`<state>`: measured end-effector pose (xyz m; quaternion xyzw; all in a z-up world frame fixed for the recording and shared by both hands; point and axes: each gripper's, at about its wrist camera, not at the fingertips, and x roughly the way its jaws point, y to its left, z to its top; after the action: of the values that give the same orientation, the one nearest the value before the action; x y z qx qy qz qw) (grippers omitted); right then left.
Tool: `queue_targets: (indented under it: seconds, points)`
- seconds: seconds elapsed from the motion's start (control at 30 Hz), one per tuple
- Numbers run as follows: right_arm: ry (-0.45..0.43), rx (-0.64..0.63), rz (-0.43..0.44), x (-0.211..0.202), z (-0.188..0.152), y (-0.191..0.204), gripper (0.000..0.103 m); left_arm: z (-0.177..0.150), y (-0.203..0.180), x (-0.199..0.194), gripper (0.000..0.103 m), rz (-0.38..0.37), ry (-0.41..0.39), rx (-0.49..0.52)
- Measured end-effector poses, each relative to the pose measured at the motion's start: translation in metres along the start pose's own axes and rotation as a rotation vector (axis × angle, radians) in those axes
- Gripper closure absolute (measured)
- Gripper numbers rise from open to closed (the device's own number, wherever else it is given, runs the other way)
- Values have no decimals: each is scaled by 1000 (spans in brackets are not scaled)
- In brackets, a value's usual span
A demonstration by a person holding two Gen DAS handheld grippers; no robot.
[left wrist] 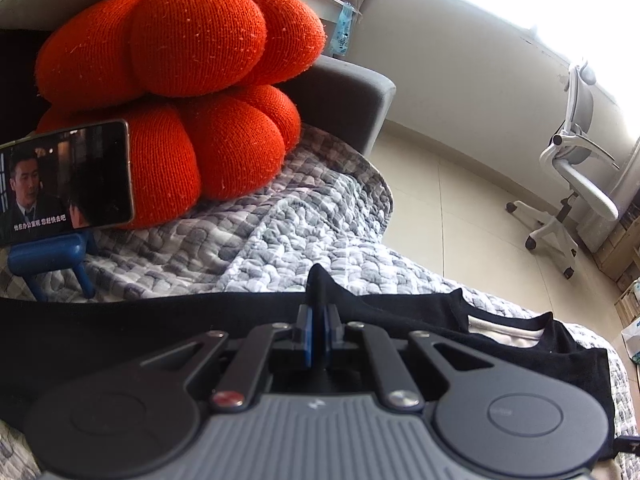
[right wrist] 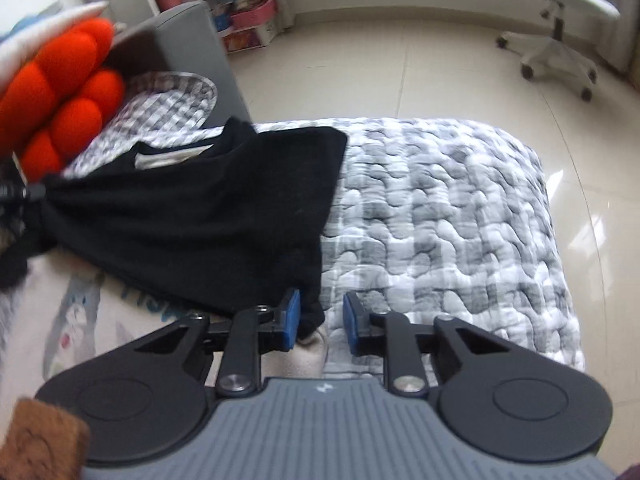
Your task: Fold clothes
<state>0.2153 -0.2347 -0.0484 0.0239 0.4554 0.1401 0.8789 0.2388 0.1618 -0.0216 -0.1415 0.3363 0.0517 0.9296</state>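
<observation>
The left claw (left wrist: 319,328) is pinched tight on a raised fold of the black shirt (left wrist: 120,344). The right claw (right wrist: 320,320) stands apart, a corner of the shirt's hem lying between its pads (right wrist: 291,316) without being gripped. The shirt lies on the grey checked quilt (right wrist: 440,220), its long axis running from that hem away to the neckline, which points toward the orange cushion (left wrist: 192,48). A phone (left wrist: 64,180) stands before the cushion.

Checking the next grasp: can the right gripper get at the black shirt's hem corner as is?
Probably yes. The right gripper is open, and the black shirt has its corner hanging between the pads with nothing in the way. The left gripper is shut on it elsewhere.
</observation>
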Motion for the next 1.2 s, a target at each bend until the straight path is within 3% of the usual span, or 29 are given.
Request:
queue_targets:
  seconds: [0.13,0.3,0.37,0.53,0.67,0.83,0.87,0.9,1.07,1.2]
  points:
    - [-24,-27,-52,-6,2,4,86,-2,-1,3,98,-2,11,12]
    - [-86,16,-35,-4,10,-4,86,-5,-2,8,98,2,39,28]
    - [-94,67,-43,3,16,-12,79,-6,-2,9,98,3,47,26]
    - [-146,272,87,22,31,-36,76,-7,1,12,98,2,66,18]
    - [-178,236,54,37,49,-30,76,-8,1,14,97,7,71,26]
    - [-181,282,90,57,59,-38,78,-9,2,16,97,13,78,37]
    - [-190,261,77,57,61,-37,91,-9,2,16,97,15,79,40]
    - [-201,232,59,55,62,-33,94,-9,3,17,97,16,81,42]
    - [-313,52,-25,39,66,-9,96,-10,1,15,97,22,74,50]
    - [-296,-14,-108,51,62,-4,97,-10,1,16,97,27,79,55]
